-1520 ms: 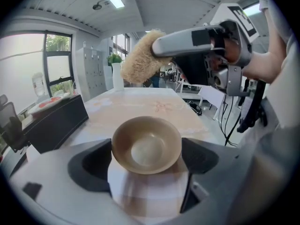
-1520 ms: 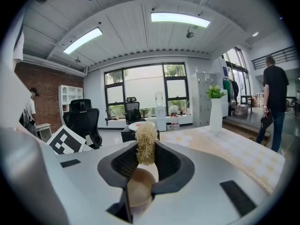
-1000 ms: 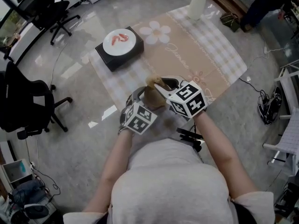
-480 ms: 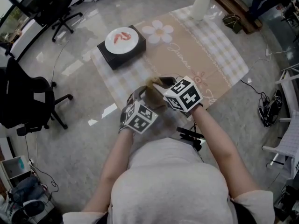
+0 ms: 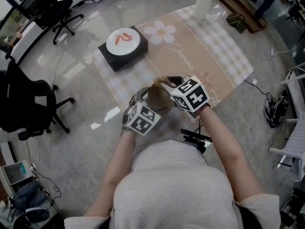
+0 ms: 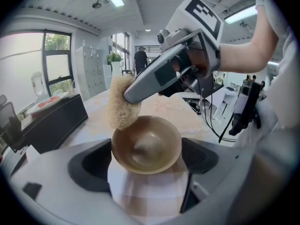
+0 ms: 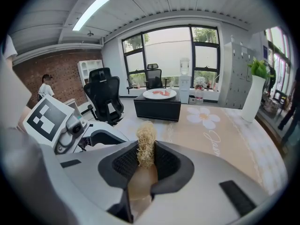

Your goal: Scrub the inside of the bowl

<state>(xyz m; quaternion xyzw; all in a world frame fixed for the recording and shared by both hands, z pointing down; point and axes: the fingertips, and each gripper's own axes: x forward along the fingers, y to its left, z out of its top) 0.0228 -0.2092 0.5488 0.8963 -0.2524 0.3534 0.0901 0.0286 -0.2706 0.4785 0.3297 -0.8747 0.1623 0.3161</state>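
Holding a small tan bowl [image 6: 149,144] in the air, the left gripper [image 6: 146,162] is clamping it by its sides between both jaws, with the bowl's open mouth facing that gripper's camera. The right gripper [image 7: 146,167] is pinching a pale, fibrous scrubber [image 7: 146,146] tightly between its jaws. It is reaching in from the upper right of the left gripper view, and the scrubber is touching the bowl's upper left rim, not the bottom of the bowl. Seen from the head view, both grippers are meeting in front of the person's chest, above the near edge of a beige checked mat [image 5: 214,51] that is lying on a glossy grey floor. A white plate [image 5: 125,39] is sitting on a black box [image 5: 116,58] at the mat's far left corner, well apart from the bowl
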